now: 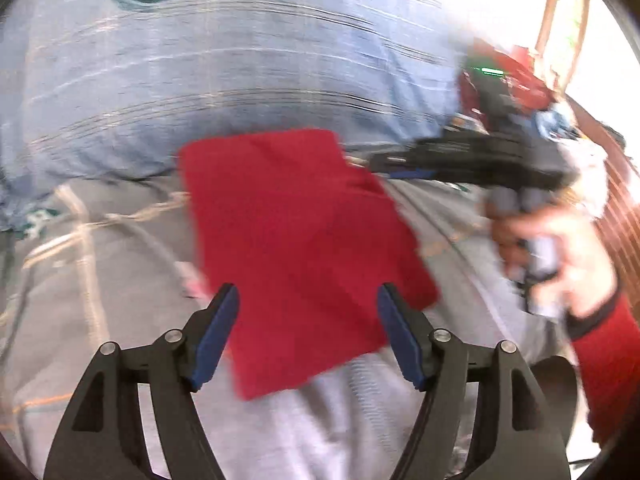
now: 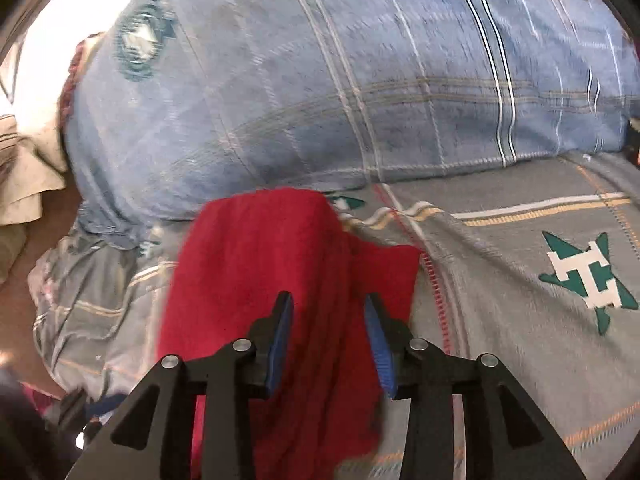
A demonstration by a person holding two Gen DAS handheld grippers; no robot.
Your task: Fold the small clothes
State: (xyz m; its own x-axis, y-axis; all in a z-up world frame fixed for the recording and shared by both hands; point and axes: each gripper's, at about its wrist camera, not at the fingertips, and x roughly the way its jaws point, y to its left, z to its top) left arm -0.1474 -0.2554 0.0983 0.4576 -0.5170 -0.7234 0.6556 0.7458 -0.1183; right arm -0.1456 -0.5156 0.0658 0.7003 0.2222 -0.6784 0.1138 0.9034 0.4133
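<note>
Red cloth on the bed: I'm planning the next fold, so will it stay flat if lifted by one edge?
Probably not. The red cloth already humps and creases, so it looks floppy. Its thin edge on the bedsheet suggests it is light and may slide when pushed.

The left gripper [image 1: 308, 296], fingers [image 1: 218, 332] apart, hangs over a seemingly folded red cloth [image 1: 296, 248].

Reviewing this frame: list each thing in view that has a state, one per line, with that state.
red cloth: folded, lying on the bedsheet, free of both grippers.
left gripper: open, over the cloth.
right gripper: open, pads clear of the cloth.
blue checked pillow: lying behind the cloth.
grey bedsheet: spread, slightly wrinkled.
</note>
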